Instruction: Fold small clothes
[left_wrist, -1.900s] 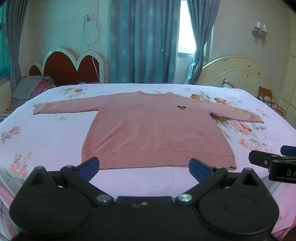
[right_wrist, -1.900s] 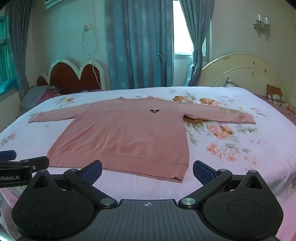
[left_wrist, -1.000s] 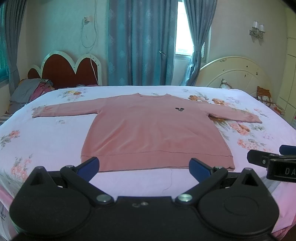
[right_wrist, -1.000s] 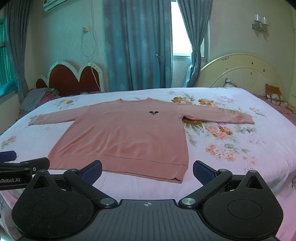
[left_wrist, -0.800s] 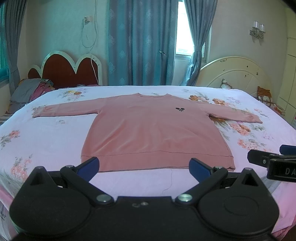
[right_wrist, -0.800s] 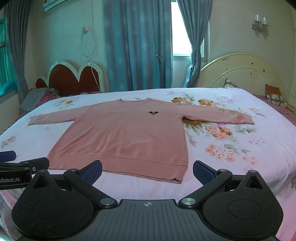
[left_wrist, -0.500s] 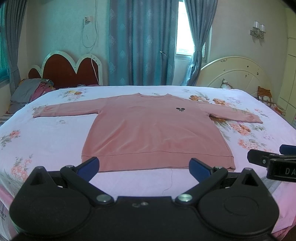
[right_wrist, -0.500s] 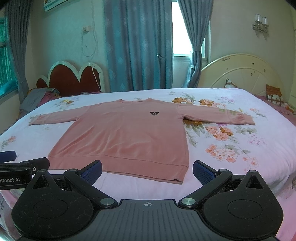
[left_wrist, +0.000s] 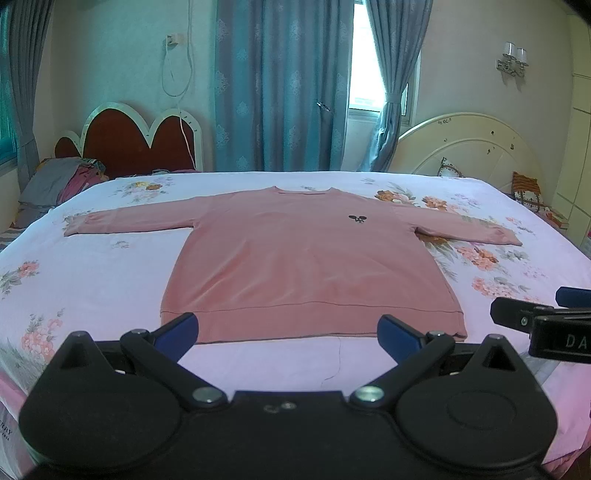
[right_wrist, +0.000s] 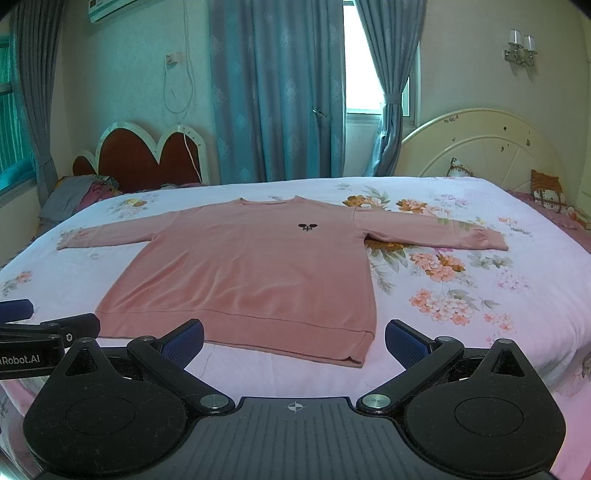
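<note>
Change since earlier: almost none; both views keep nearly the same framing, with only a slight upward drift, and the garment lies as it did.
Left tongs (left_wrist: 288, 330): released, blue pads spread wide at the bottom of the left view, holding nothing, hovering just short of the hem.
Right tongs (right_wrist: 293, 338): released too, pads wide apart at the bottom of the right view, empty, near the hem's right corner.
Pink sweater (left_wrist: 306, 258): spread flat and face up in the middle of the frame on the bed (left_wrist: 92, 273), hem toward the cameras, collar away, both sleeves stretched out to the sides.
Hem (right_wrist: 258, 332): straight, lying just beyond both pairs of pads.
Logo (right_wrist: 307, 226): small dark mark on the chest, past mid-frame.
Progress: laid out and smoothed, by the look of it; no fold yet made. Sleeves, sides and the bottom-to-top fold all appear to remain.
Left view only: a loose thread (left_wrist: 334, 363) on the sheet below the hem.
Right view only: an air conditioner (right_wrist: 110, 9) at upper left of the frame.
Far end: curtains (left_wrist: 284, 85) behind the bed.
</note>
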